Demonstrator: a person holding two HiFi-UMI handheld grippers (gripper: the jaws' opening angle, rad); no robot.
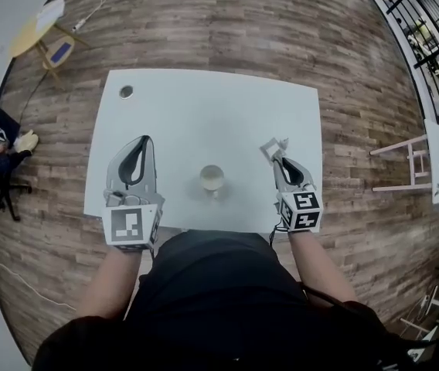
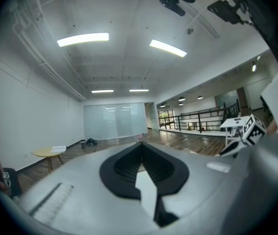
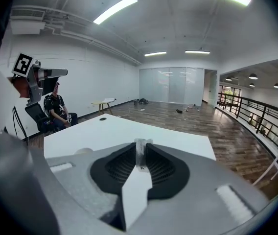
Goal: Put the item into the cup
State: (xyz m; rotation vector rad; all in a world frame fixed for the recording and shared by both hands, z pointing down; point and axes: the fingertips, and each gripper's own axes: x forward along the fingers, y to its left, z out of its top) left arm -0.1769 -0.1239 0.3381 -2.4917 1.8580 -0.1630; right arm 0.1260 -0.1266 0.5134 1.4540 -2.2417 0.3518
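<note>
The right claw (image 3: 140,143) is clenched on the item (image 3: 140,156), a small, pale, translucent strip standing upright between its ribbed black pads. In the head view, the item sits at that claw's tips in the centre right of the frame, above the table and apart from the cup. The left claw (image 1: 148,141), at centre left, is closed: its grey, teardrop-shaped jaws meet at the tips, and its own view shows only open room beyond them. Each claw carries a cube with black-and-white square markers at its rear.

The cup (image 1: 212,178) is round and clear-walled with a glassy sheen. It stands upright on the table between the two claws, near the lower edge. What it holds cannot be made out.

The table (image 1: 204,103) is a smooth, matt white rectangle. A small dark round disc (image 1: 126,92) lies near its upper left corner. The floor (image 1: 227,22) is brown wood planking with a visible grain. A round yellow side table (image 1: 26,35) stands in the upper left of the frame.
</note>
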